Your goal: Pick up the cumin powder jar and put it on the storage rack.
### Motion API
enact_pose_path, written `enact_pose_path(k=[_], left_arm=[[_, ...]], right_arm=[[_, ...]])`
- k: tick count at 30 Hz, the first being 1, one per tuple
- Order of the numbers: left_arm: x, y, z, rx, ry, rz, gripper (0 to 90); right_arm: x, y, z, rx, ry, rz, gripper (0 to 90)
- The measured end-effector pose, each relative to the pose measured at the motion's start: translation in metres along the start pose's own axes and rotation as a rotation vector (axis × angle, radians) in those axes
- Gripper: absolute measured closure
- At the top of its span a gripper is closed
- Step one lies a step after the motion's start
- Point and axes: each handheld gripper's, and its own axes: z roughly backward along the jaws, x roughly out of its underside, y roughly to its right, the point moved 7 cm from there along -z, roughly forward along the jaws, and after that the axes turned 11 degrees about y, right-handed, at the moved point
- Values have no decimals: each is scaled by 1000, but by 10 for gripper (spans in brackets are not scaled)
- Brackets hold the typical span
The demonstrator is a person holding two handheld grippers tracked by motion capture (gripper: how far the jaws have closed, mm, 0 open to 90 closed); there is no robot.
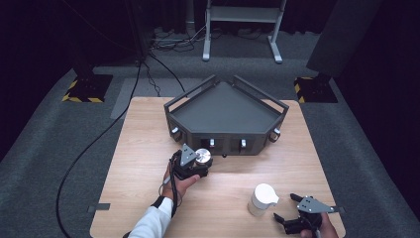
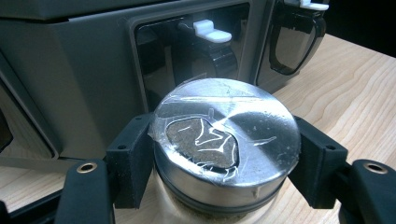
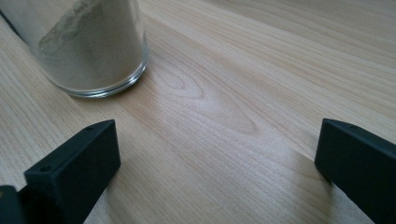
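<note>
On the desk (image 1: 148, 148), left gripper (image 1: 194, 166) fingers (image 2: 130, 158) clamped on steel-lidded jar (image 2: 226, 140).
Jar base cut off below; tan powder inside. Right gripper (image 1: 292, 210) fingers (image 3: 77, 163) stood apart, near white-lidded jar (image 1: 261, 198) of powder.

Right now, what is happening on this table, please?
A person works with a tool in each hand. The left tool is closed on a metal-lidded jar of brownish powder, just in front of the dark grey rack. The right tool rests open on the wooden table, near a white-lidded jar, with nothing between its jaws.
</note>
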Motion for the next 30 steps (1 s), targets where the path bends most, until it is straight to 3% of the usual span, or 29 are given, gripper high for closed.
enact_pose_path(k=[7, 20, 30], left_arm=[[-2, 0, 3, -8, 4, 12, 319], [-29, 3, 11, -17, -71, 2, 320], [-54, 7, 20, -26, -58, -1, 321]], right_arm=[[0, 0, 0, 0, 0, 0, 0], [0, 0, 0, 0, 0, 0, 0], [0, 0, 0, 0, 0, 0, 0]])
